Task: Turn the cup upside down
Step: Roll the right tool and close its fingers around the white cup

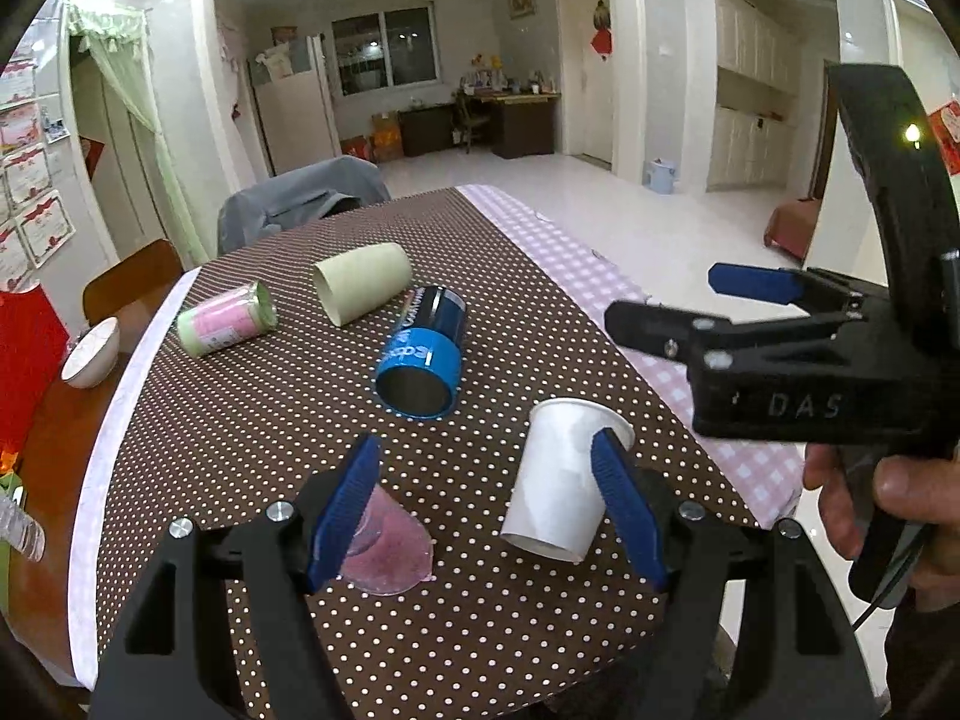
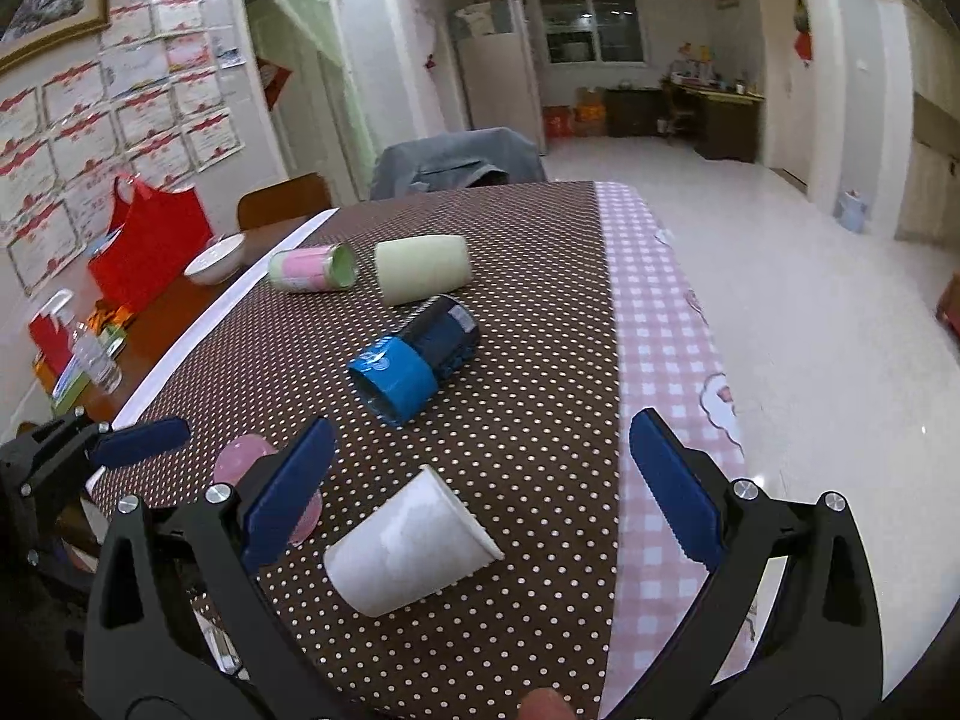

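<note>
Five cups on dotted cloth (image 1: pixel 288 408). White cup (image 1: pixel 561 480) lies tipped on side near front edge, rim pointing away. Left gripper (image 1: pixel 486 504) fingers wide apart, right finger (image 1: pixel 624 510) overlapping white cup, contact unclear. Right gripper (image 2: pixel 480 498) spread open above white cup (image 2: pixel 408 546). Pink cup (image 1: pixel 390 546), blue cup (image 1: pixel 423 354), two more behind.

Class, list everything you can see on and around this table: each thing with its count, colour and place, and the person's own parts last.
white paper cup: 1, white, on its side, nearest
pink cup: 1, translucent pink, near left
blue cup: 1, blue, on its side, centre
cream cup: 1, pale yellow, on its side, far
pink-green cup: 1, far left
bowl: 1, white, bare wood
tablecloth: 1, brown, dotted
left gripper: open
right gripper: open
hand: 1, holding the right gripper
</note>
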A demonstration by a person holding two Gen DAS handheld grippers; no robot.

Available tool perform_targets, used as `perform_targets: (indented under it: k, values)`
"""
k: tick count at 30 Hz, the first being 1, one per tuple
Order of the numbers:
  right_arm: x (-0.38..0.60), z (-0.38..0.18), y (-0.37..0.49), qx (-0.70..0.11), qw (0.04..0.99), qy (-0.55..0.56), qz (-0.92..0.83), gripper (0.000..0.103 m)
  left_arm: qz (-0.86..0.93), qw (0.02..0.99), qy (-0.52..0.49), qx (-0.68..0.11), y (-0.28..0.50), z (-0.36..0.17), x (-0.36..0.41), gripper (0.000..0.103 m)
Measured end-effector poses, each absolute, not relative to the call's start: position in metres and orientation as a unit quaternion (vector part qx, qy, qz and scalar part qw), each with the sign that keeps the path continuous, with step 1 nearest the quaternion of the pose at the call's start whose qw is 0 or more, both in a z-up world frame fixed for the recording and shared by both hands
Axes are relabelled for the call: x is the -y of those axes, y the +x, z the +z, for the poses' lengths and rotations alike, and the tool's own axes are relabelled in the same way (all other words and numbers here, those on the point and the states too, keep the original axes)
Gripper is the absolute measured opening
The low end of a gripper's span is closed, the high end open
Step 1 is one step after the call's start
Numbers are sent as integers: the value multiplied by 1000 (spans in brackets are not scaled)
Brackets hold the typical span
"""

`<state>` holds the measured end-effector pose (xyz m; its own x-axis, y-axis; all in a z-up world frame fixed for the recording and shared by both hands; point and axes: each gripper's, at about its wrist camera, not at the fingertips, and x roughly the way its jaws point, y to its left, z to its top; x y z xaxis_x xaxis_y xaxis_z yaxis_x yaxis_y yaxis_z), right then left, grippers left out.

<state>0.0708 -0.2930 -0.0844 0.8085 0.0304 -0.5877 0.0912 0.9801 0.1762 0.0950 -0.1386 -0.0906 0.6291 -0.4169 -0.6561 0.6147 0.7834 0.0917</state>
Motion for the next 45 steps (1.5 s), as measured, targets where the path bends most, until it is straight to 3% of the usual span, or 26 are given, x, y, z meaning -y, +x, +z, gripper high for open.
perform_targets:
  k: [10, 24, 34, 45]
  values:
    - [276, -84, 70, -323, 944, 16, 60, 97, -279, 899, 141, -307, 92, -83, 124, 72]
    - [250, -111, 64, -359, 884, -232, 188, 97, -285, 893, 137, -320, 85, -84, 118, 72]
    - [221, -145, 86, -403, 771, -398, 289, 97, -273, 886, 146, -346, 88, -97, 122, 72]
    - [190, -168, 114, -405, 669, -507, 363, 97, -249, 879, 152, -378, 101, -113, 120, 72]
